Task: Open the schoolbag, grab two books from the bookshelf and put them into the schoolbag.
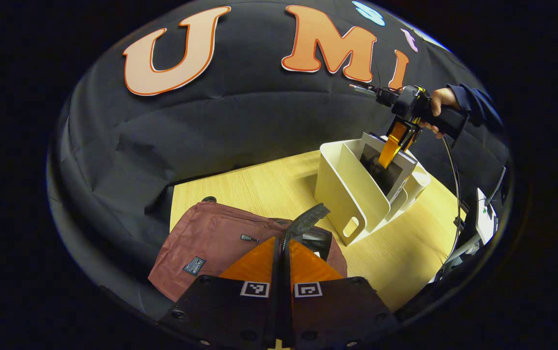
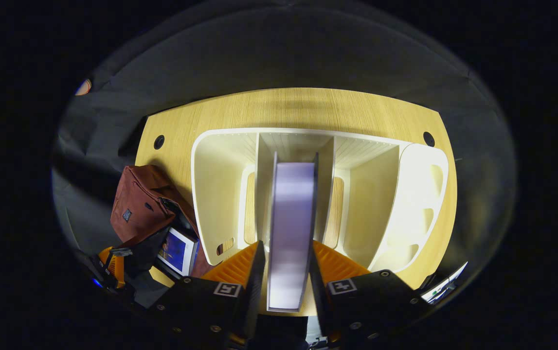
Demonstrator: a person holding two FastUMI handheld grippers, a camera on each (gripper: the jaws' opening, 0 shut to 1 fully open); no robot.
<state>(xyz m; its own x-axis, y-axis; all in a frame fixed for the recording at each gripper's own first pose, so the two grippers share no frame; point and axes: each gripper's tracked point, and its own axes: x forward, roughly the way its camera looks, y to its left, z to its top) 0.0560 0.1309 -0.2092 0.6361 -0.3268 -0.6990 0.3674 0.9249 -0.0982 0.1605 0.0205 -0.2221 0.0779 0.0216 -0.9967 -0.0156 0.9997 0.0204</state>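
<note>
**Right gripper clamps a book in the bookshelf; left gripper pinches the schoolbag's strap**

In the right gripper view, the right gripper [image 2: 286,270] has its two fingers pressed against the covers of a book [image 2: 291,228], which stands upright in the middle compartment of the cream bookshelf [image 2: 405,194]. The jaws are parted only by the thickness of the book, whose pale page edge faces the camera. This view looks down into the shelf's compartments, something the other view cannot offer. At 8 o'clock lies the maroon schoolbag [image 2: 137,204], with a second book [image 2: 177,251], blue-covered, showing at its open mouth; the left gripper [image 2: 113,265] sits just below, at the picture's lower left edge.

The left gripper view shows the same scene from the side. The left gripper [image 1: 282,253] has its fingers drawn close together on a dark mesh strap [image 1: 308,219] that rises from the top of the schoolbag [image 1: 210,238]. The bag rests on the wooden table [image 1: 395,253] at 6 o'clock, its opening near the fingertips. At 2 o'clock stands the bookshelf [image 1: 347,194], and above it a hand [image 1: 441,104] in a dark sleeve holds the right gripper [image 1: 389,150], which points down onto the book [image 1: 395,177] leaning in the shelf. The blue book inside the bag cannot be made out from here.
</note>
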